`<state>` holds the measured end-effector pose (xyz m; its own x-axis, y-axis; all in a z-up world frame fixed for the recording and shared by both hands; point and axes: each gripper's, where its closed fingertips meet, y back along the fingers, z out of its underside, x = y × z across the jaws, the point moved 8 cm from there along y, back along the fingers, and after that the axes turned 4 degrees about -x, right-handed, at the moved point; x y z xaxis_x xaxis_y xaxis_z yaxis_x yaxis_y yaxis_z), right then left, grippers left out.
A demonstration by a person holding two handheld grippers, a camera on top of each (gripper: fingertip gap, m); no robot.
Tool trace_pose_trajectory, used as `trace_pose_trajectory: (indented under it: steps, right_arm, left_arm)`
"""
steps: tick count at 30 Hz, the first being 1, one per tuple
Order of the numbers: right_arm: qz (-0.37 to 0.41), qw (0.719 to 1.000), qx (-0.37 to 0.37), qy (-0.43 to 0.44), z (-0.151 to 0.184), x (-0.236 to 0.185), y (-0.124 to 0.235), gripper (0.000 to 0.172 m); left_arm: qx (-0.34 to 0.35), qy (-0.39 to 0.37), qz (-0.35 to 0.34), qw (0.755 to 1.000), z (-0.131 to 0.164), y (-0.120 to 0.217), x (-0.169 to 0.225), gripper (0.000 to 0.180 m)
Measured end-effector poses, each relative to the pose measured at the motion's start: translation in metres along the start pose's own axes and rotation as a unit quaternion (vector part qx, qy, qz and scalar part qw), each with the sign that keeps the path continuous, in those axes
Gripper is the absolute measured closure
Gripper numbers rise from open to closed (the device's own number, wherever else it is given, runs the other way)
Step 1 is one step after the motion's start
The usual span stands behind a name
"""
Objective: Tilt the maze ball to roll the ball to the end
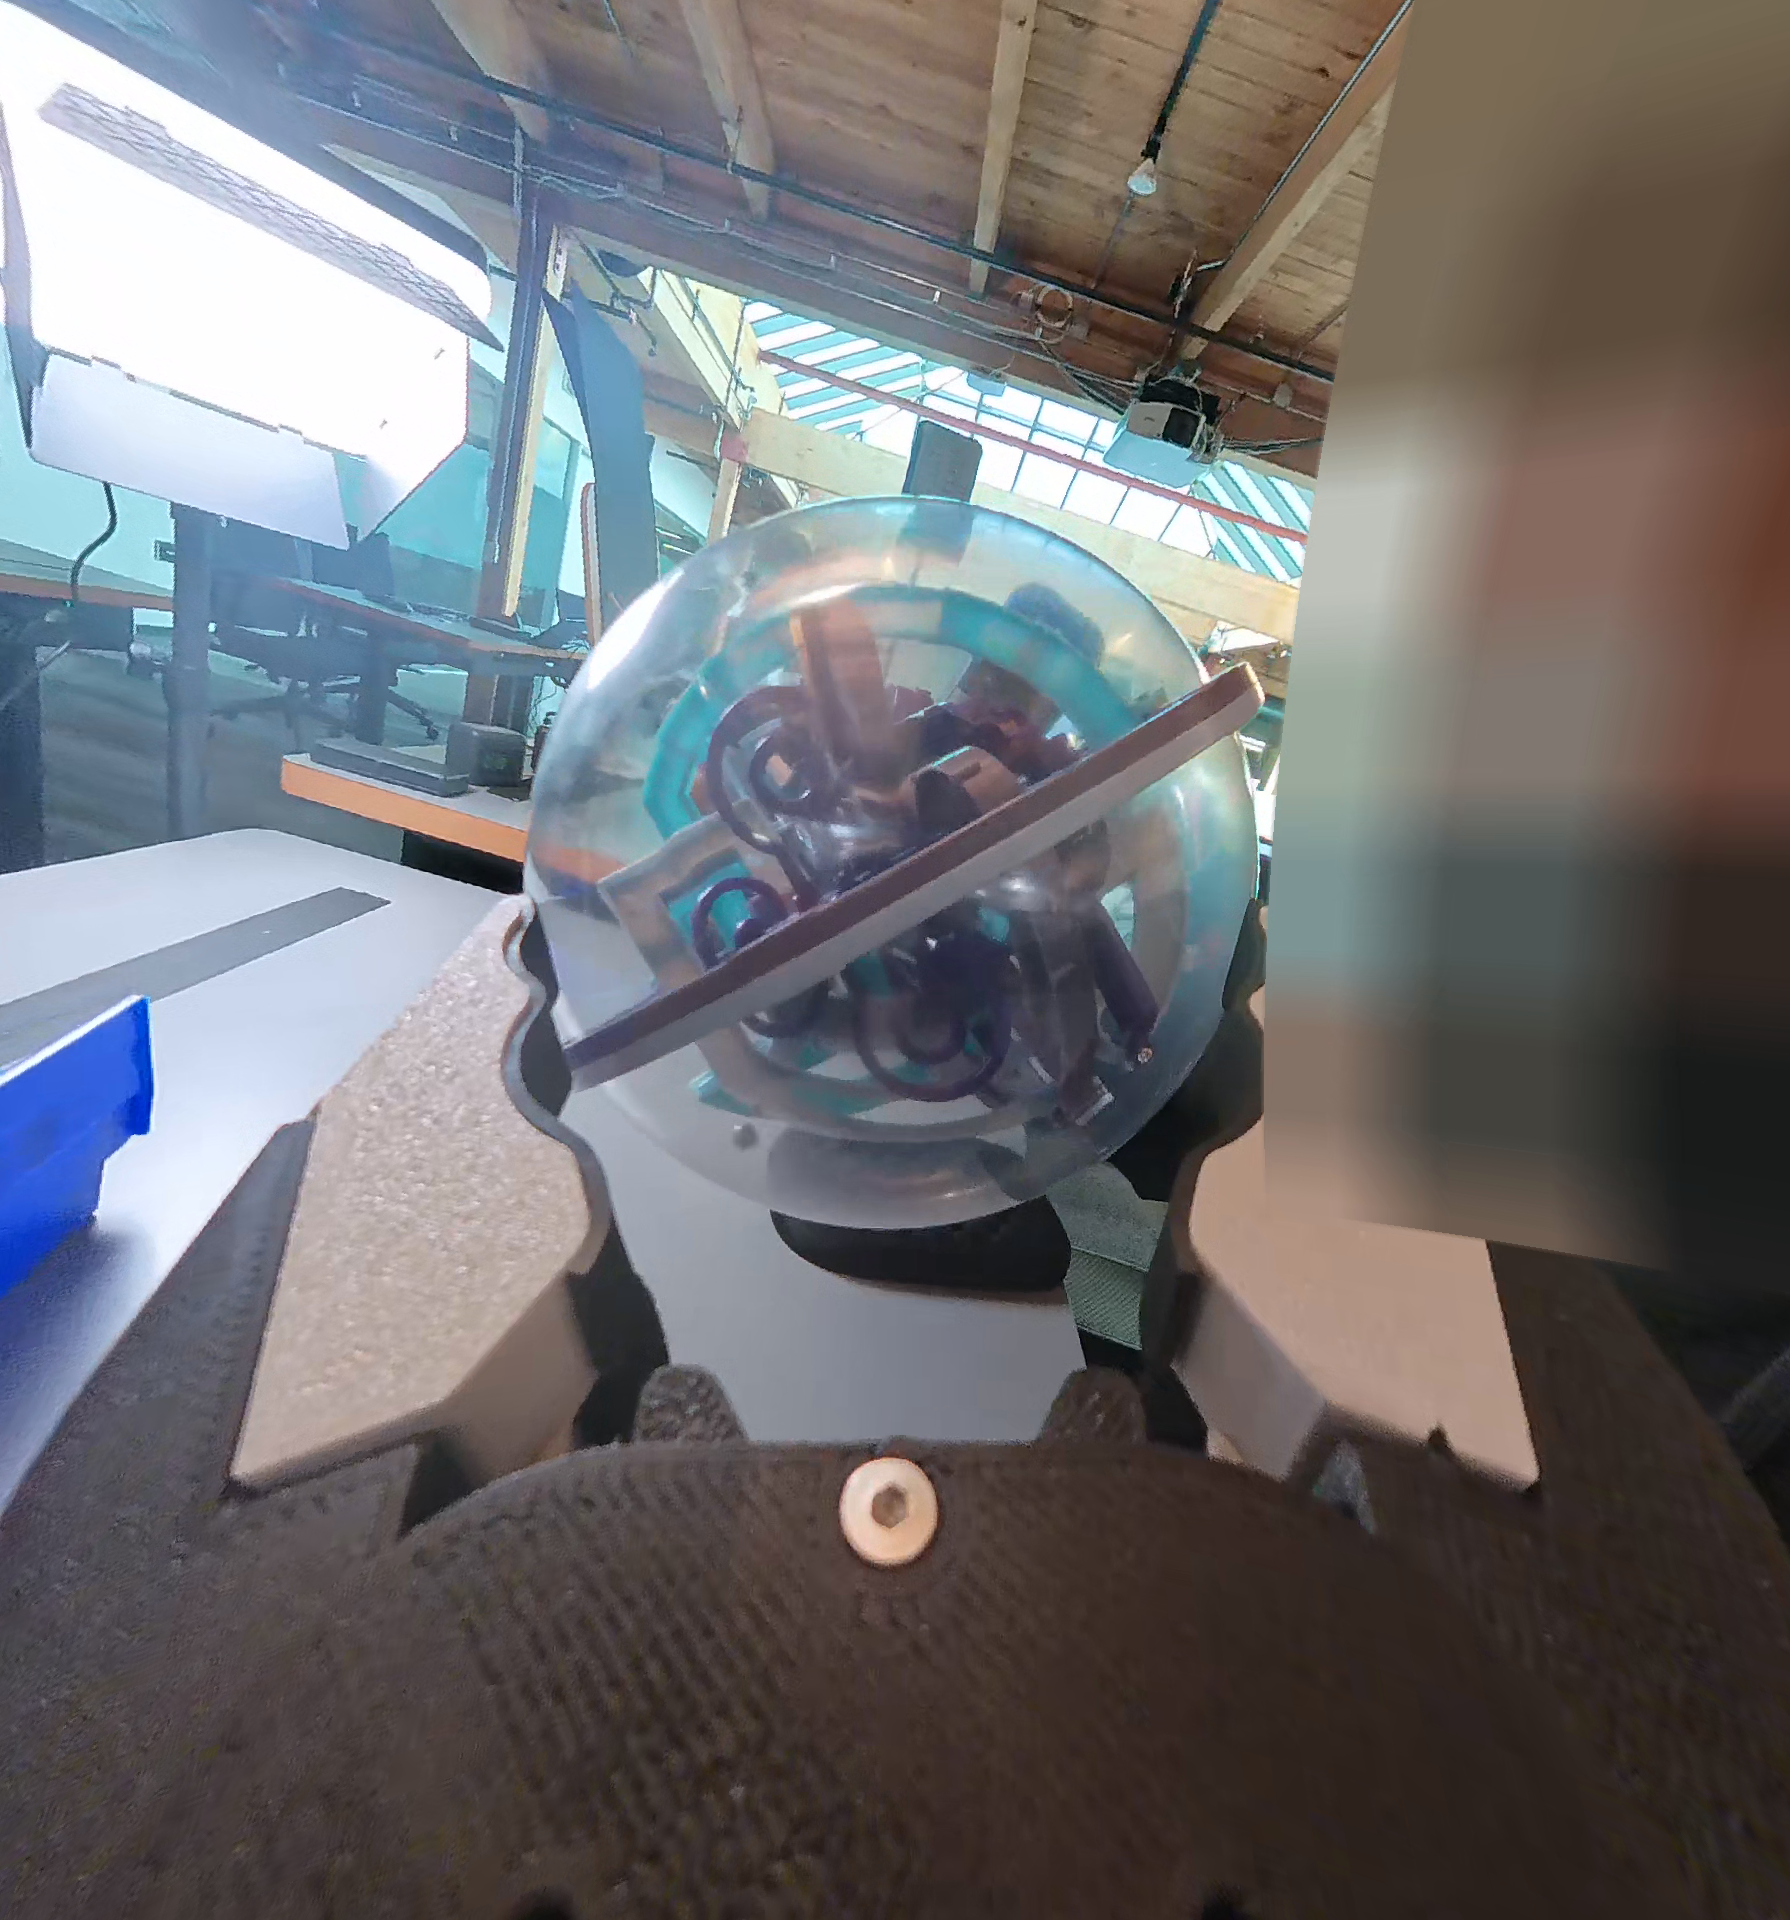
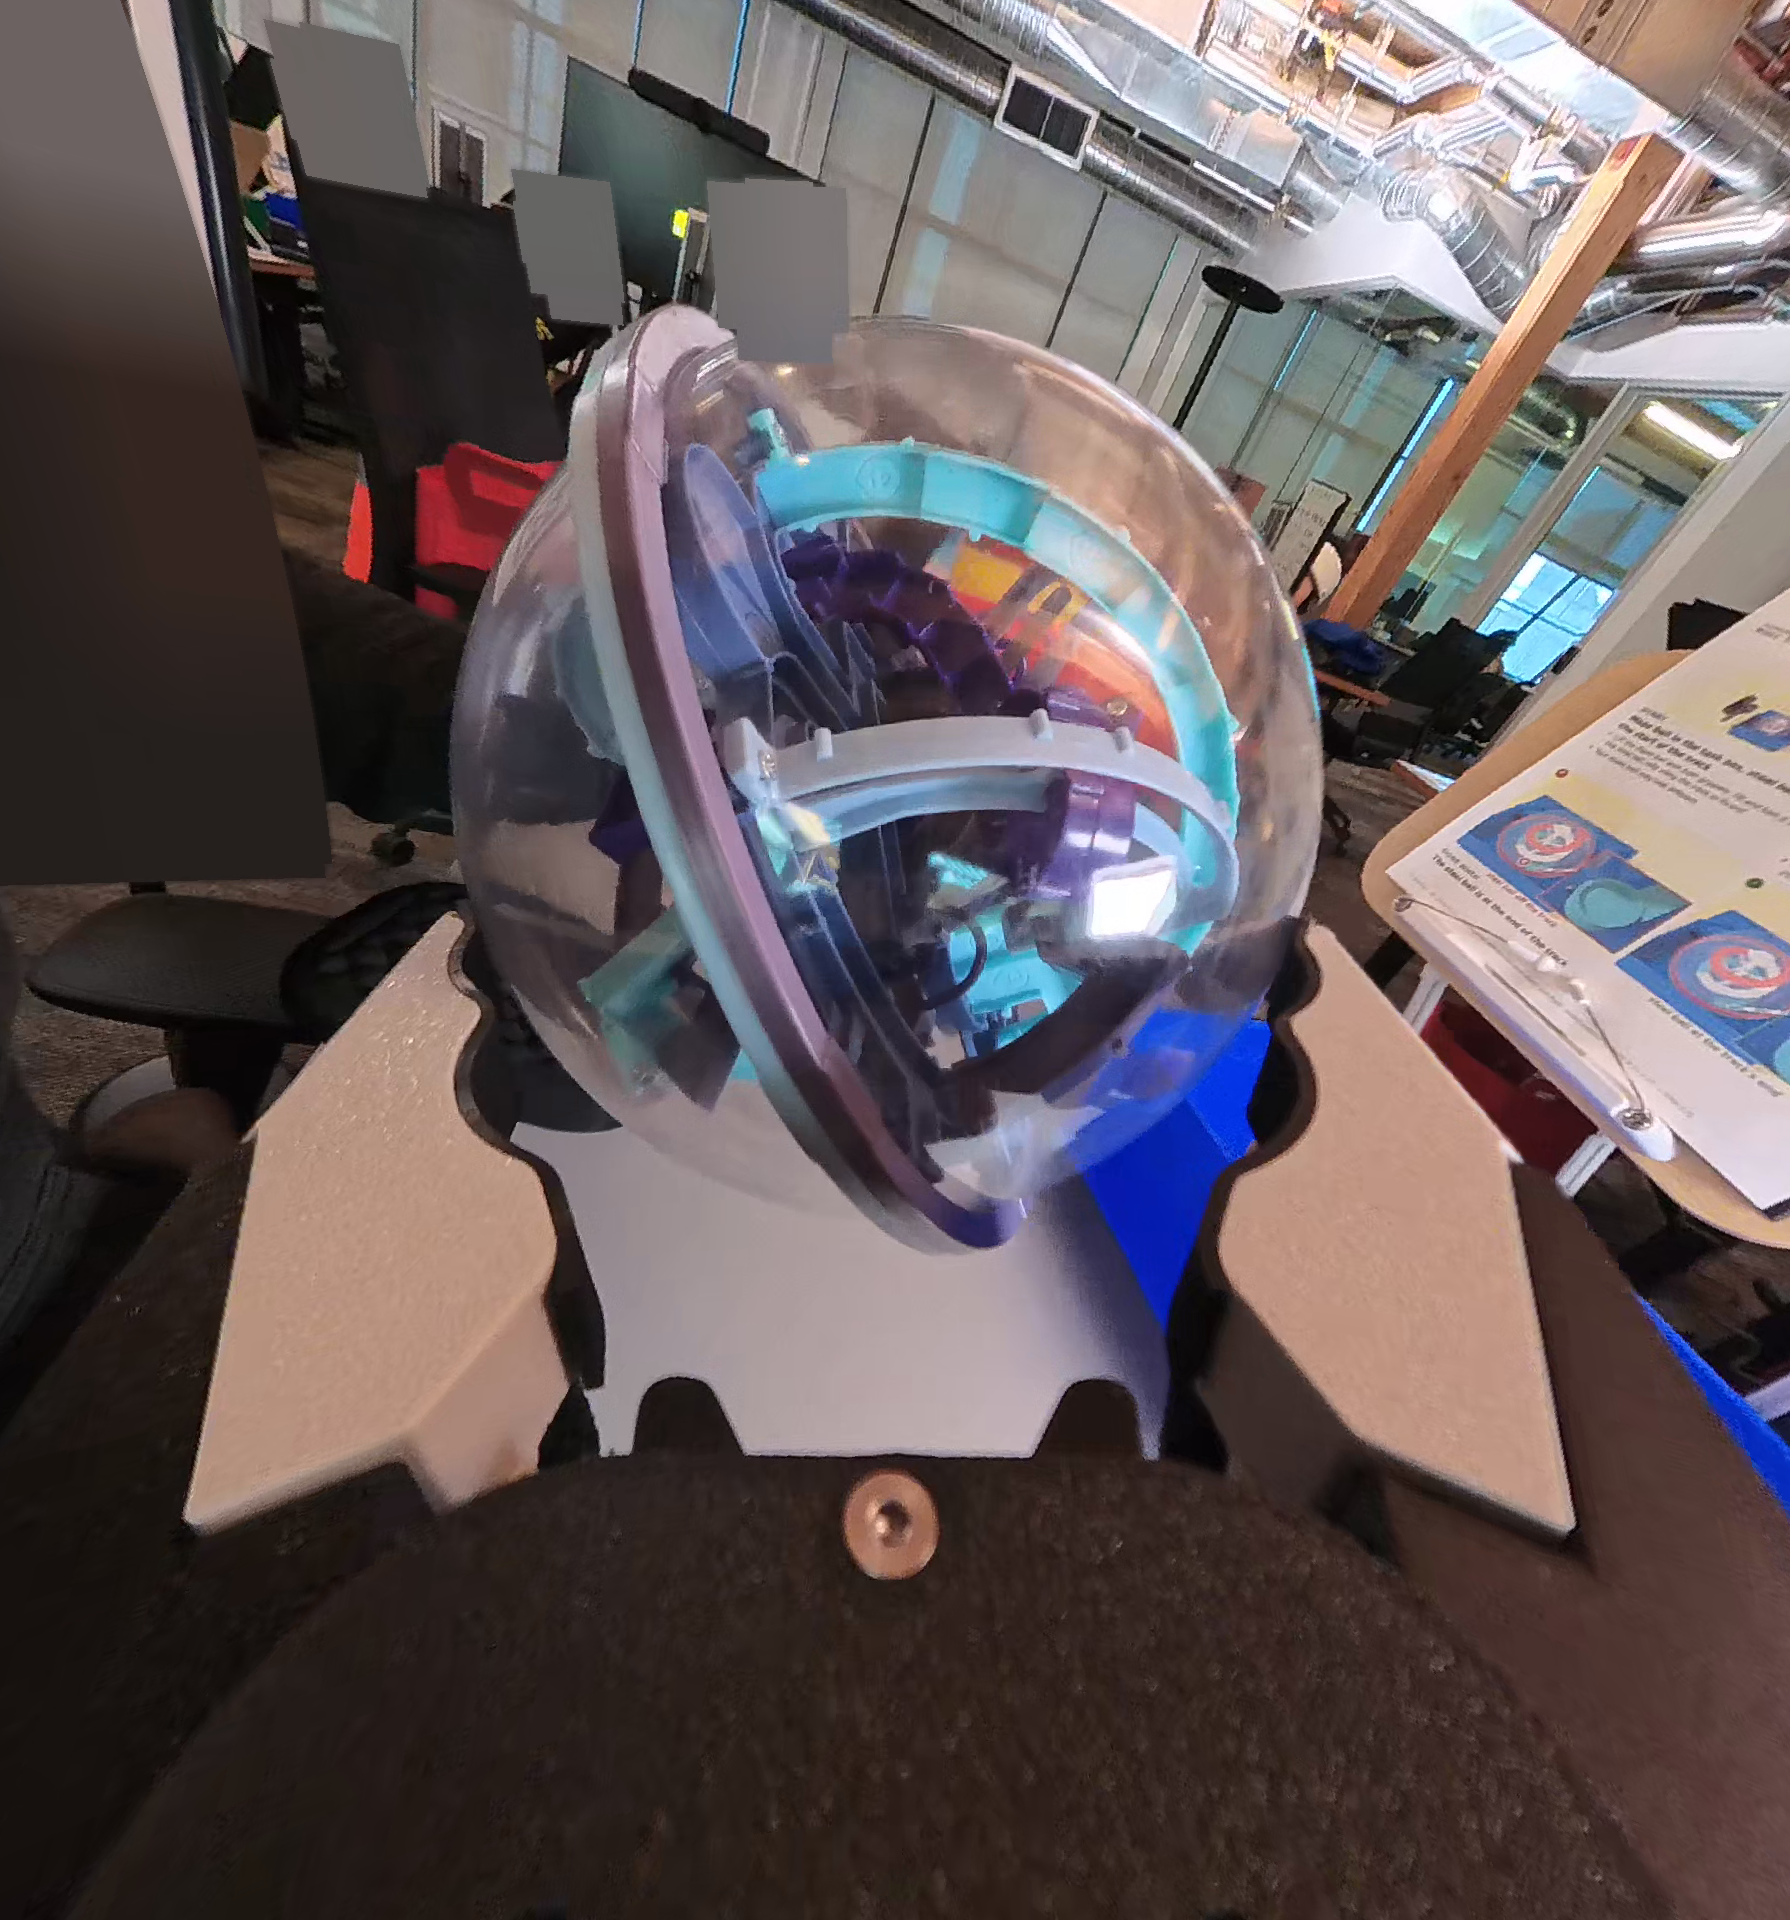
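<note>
Above the grey surface, both sets of jaws clamp the clear maze ball, its purple rim tilted.

Office clutter around a grey table

A grey table carries a dark strip and a blue bin at its left edge. Behind stand desks with orange edges, a bright lamp panel and wooden ceiling beams. In the right wrist view, an instruction sheet lies on a tilted wooden board, with a wooden post, a red chair and silver ducts.
</note>
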<state>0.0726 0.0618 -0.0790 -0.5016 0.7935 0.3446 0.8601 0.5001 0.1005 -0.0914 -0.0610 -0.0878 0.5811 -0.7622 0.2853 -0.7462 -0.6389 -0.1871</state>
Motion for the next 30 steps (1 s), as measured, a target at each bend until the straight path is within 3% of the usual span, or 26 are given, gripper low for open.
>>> trace_pose_trajectory:
  steps: [19, 30]
  right_arm:
    - [0.022, 0.999, -0.002, 0.044, -0.031, -0.005, 0.021, 0.03]
    - [0.055, 0.988, -0.015, 0.142, -0.075, -0.004, 0.031, 0.03]
  left_arm:
    - [0.005, -0.033, 0.031, 0.999, -0.021, -0.021, 0.015, 0.056]
    - [0.022, -0.129, 0.069, 0.989, -0.058, -0.034, 0.033, 0.056]
